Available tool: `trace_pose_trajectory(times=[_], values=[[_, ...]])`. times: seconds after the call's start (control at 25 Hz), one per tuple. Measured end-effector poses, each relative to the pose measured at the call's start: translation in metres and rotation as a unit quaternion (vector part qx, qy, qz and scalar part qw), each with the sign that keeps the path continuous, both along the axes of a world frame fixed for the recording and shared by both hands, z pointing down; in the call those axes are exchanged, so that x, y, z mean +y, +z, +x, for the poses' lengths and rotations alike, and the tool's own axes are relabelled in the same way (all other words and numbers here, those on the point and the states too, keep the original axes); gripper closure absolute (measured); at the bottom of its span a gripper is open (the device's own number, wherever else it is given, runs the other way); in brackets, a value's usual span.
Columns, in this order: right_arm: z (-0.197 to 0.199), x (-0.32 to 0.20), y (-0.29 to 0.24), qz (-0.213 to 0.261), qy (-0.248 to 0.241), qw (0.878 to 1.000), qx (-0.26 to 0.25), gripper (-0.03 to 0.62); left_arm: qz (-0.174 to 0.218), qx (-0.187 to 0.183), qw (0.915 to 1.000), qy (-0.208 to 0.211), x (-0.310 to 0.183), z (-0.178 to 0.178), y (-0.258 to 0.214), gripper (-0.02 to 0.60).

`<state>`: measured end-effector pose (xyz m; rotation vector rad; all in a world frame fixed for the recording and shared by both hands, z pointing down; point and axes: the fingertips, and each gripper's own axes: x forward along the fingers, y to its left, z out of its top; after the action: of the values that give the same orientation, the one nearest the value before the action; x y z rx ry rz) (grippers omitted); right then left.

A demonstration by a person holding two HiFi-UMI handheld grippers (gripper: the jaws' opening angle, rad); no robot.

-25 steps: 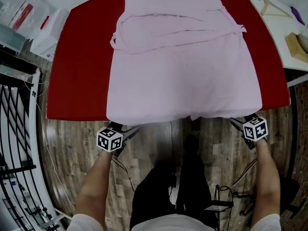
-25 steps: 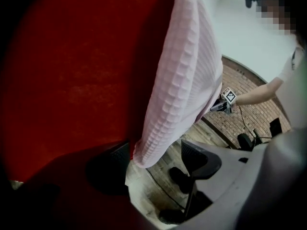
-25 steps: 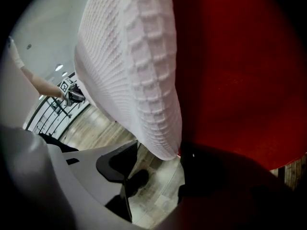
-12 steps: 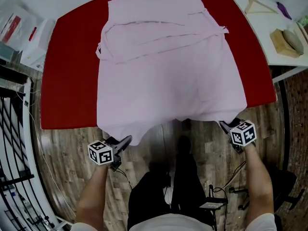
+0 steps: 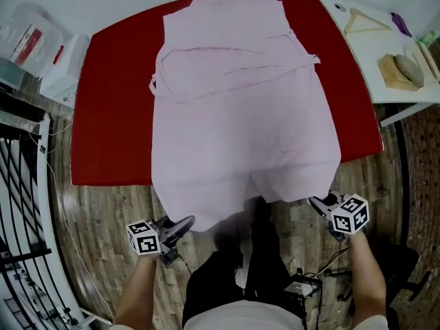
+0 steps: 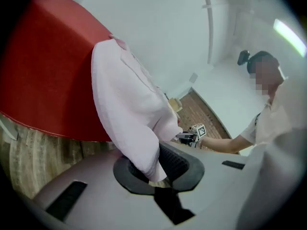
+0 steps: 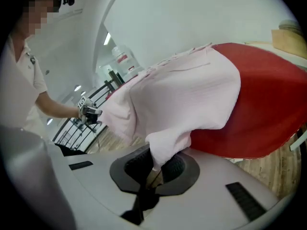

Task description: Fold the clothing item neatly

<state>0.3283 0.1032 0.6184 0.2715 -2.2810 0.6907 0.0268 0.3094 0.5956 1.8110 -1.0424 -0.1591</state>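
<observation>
**Pink garment clamped at both near corners**

I had the pink garment [image 5: 240, 115] spread out ahead of both grippers. Most of it lay flat on the red table [image 5: 110, 115], with its collar end on the side farthest from them. Crosswise folds of cloth lay over that far half. The near part hung past the table's near edge, over the wooden floor [image 5: 103, 212], and ran back to the grippers.

My left gripper [image 5: 187, 221] was at the garment's near left corner, off the table and on my side of its edge. Its jaws had just been closing. In the left gripper view the ribbed pads pressed on a bunched fold of pink cloth between them, so it was clamped on the garment.

My right gripper [image 5: 315, 202] was closed on the near right corner. The right gripper view showed a tuft of cloth pinched between its pads, with the fabric rising from there toward the table.

Between the two grippers the hem sagged in an uneven line with a notch about midway. The stretch next to the left gripper hung closer to me than the stretch beside the right one.

Beyond the right gripper and out to its right stood a white side table [image 5: 385, 95] with a wooden hanger [image 5: 364, 20] on it. Out to the left of the left gripper was a black metal rack [image 5: 20, 205].
</observation>
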Motion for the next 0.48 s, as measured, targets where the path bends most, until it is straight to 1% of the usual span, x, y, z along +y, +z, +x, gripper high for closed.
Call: trace_pose_trajectory(times=[0.12,0.2,0.36,0.48], values=[[-0.003,0.009,-0.027,-0.003,-0.004,1.0,-0.021,0.571,0.002,0.047,0.9989,-0.007,0.0,0.005,-0.029,0.557],[-0.005,0.011,-0.049,-0.003,-0.004,0.999,-0.04,0.571,0.009,0.061,0.9981,-0.003,-0.001,0.007,-0.049,0.557],[-0.016,0.011,-0.095,-0.003,-0.008,0.997,-0.079,0.571,0.031,0.052,0.9981,0.012,-0.006,0.01,-0.087,0.557],[-0.023,0.007,-0.126,0.005,-0.01,0.995,-0.102,0.571,0.044,0.043,0.998,0.012,-0.013,0.012,-0.112,0.557]])
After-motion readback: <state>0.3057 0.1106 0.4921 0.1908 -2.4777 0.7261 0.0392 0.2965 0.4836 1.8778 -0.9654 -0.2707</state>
